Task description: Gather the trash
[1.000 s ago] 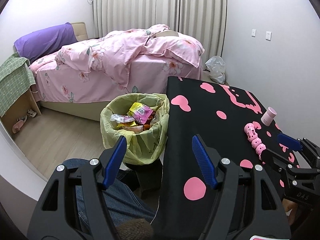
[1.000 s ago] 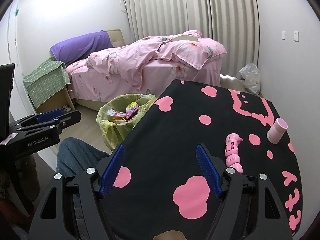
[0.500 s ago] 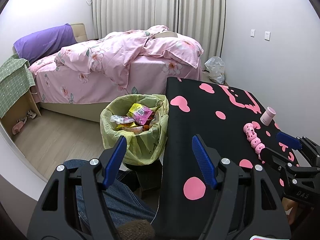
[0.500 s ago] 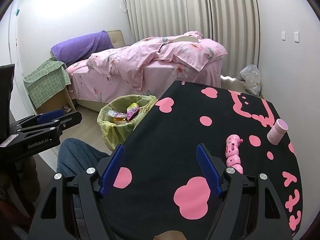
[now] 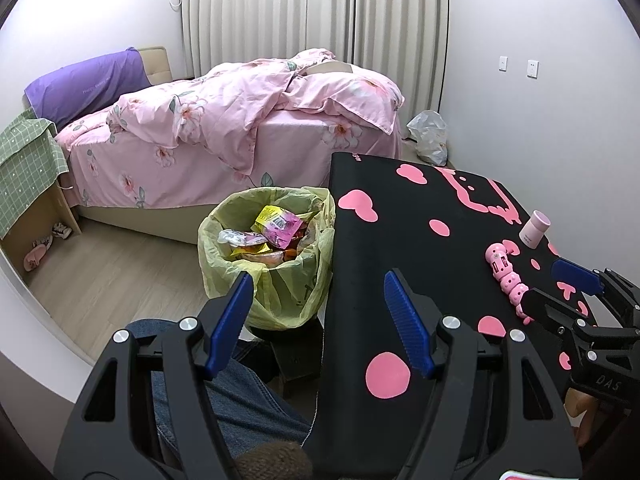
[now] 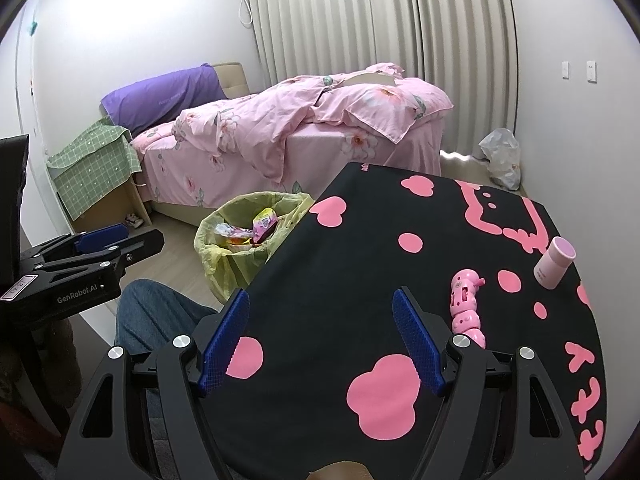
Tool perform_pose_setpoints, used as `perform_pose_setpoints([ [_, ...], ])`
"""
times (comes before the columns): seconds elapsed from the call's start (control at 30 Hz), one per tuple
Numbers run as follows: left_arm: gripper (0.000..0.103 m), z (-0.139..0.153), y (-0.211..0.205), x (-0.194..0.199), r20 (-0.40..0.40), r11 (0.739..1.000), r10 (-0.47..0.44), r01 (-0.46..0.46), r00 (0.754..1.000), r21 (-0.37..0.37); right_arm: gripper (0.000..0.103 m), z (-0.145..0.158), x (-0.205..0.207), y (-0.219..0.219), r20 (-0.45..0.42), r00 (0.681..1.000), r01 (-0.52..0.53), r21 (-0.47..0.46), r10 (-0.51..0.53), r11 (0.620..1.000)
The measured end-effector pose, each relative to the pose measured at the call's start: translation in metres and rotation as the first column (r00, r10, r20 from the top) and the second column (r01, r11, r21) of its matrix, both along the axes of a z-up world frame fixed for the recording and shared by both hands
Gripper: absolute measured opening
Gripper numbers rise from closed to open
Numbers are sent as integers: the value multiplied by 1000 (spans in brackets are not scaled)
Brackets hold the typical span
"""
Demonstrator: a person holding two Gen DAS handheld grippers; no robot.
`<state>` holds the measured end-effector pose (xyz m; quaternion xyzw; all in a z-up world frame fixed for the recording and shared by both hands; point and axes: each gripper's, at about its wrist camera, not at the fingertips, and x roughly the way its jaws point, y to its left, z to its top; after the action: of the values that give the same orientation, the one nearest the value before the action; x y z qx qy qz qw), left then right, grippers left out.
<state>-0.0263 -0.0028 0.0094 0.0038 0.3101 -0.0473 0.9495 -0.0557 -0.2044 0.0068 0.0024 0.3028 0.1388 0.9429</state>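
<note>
Nearest the left wrist camera, the left gripper (image 5: 318,312) is held with its blue-padded fingers (image 5: 406,320) spread wide and nothing between them, above the near left edge of the black table cover with pink hearts and dots (image 5: 400,248). A knee in blue denim (image 5: 240,400) is seen below it. The right gripper (image 6: 320,334) is likewise held apart and empty, over the near part of the same cover.

Farther along the cover, toward its right side, a pink segmented plastic toy (image 6: 464,308) is laid flat, and just beyond it a small pale pink cylindrical bottle (image 6: 554,262) is stood upright; the two are apart.

On the floor, just beside the table's left edge, a bin lined with a yellow-green plastic bag (image 5: 268,264) is filled with crumpled snack wrappers (image 5: 276,224), the collected trash.

Behind it, a bed with pink floral bedding (image 5: 240,128) is seen, and a white plastic bag (image 5: 428,136) is left by the far wall.
</note>
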Motion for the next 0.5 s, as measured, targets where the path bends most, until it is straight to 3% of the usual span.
perform_pose_setpoints([
  [0.5,65,0,0,0,1,1000,0,0,1000,0,71,0,0,-1,0,1000,0,2,0,1000],
])
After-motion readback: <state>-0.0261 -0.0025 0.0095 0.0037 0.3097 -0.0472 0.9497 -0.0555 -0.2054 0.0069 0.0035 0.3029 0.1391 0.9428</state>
